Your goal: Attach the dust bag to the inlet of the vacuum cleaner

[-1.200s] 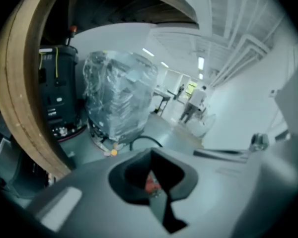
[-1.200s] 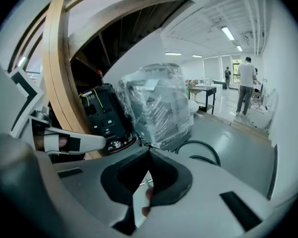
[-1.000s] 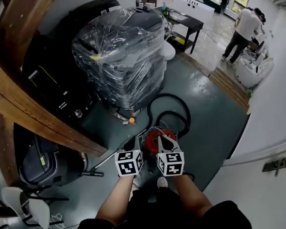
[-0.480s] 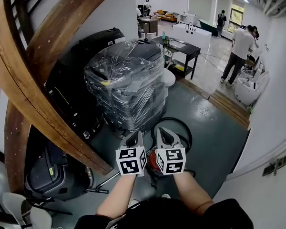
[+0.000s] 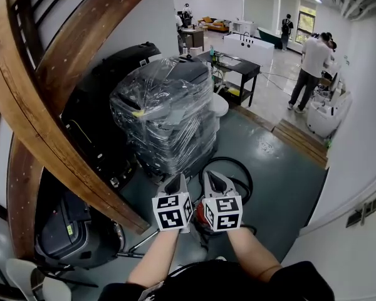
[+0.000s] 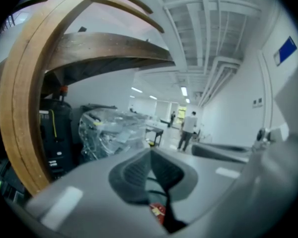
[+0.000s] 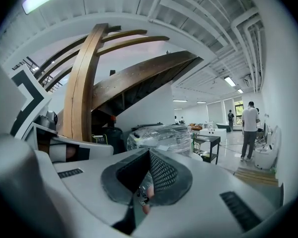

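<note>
— What do you see, from the left?

— A broad, curved wooden beam [image 5: 31,105] with its grain showing arches over some black hard cases [image 5: 94,130]. Next to them is a blocky stack wrapped in glossy clear film [image 5: 166,115].

— And your grippers?

— My left gripper [image 5: 175,182] has its ribbed pads pressed together with nothing between them. My right gripper [image 5: 218,179] sits just beside it, also closed and empty.

— Where's the vacuum cleaner?

— The vacuum cleaner [image 5: 197,217] is on the shiny grey floor [image 5: 282,168], directly under both grippers. Only a sliver of its red shell shows between the marker cubes, so I can't tell which way its long axis runs. Its black hose [image 5: 227,159] curls in a loop beyond it. At the far right, a person [image 5: 310,68] stands by a white machine.
</note>
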Tool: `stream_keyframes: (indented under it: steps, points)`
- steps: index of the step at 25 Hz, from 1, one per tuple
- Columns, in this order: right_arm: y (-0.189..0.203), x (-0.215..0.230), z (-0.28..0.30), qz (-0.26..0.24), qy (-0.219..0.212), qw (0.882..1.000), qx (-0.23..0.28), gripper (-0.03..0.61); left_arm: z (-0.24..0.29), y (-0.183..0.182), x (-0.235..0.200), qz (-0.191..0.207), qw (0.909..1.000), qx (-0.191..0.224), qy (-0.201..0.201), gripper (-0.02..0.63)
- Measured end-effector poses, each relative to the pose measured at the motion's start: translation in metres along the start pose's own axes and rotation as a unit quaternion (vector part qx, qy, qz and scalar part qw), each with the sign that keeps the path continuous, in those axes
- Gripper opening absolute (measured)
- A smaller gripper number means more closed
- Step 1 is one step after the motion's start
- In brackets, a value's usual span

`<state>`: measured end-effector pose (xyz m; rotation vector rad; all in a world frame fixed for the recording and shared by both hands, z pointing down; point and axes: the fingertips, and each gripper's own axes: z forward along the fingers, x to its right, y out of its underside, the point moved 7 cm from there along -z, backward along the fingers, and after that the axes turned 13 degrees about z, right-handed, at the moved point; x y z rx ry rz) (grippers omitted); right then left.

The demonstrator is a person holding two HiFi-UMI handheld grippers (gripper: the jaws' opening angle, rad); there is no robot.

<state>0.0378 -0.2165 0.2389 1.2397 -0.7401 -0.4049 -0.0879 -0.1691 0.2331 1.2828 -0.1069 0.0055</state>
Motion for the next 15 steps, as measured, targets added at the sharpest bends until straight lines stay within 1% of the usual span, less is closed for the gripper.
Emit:
stream_keyframes:
  steps: [5, 9, 15]
  points:
    - [0.011, -0.005, 0.000, 0.000, 0.006, 1.000, -0.011, -0.002, -0.002, 0.005, -0.003, 0.000, 1.0000, -0.004, 0.003, 0.000]
    - [0.018, -0.012, 0.000, -0.002, 0.007, 1.000, -0.015, -0.002, -0.005, 0.008, -0.010, -0.011, 0.9999, -0.001, 0.008, 0.000]
    - [0.026, -0.023, 0.005, 0.000, 0.007, 1.000, -0.020, -0.002, -0.007, 0.011, -0.021, -0.007, 0.9999, 0.001, 0.011, 0.000]
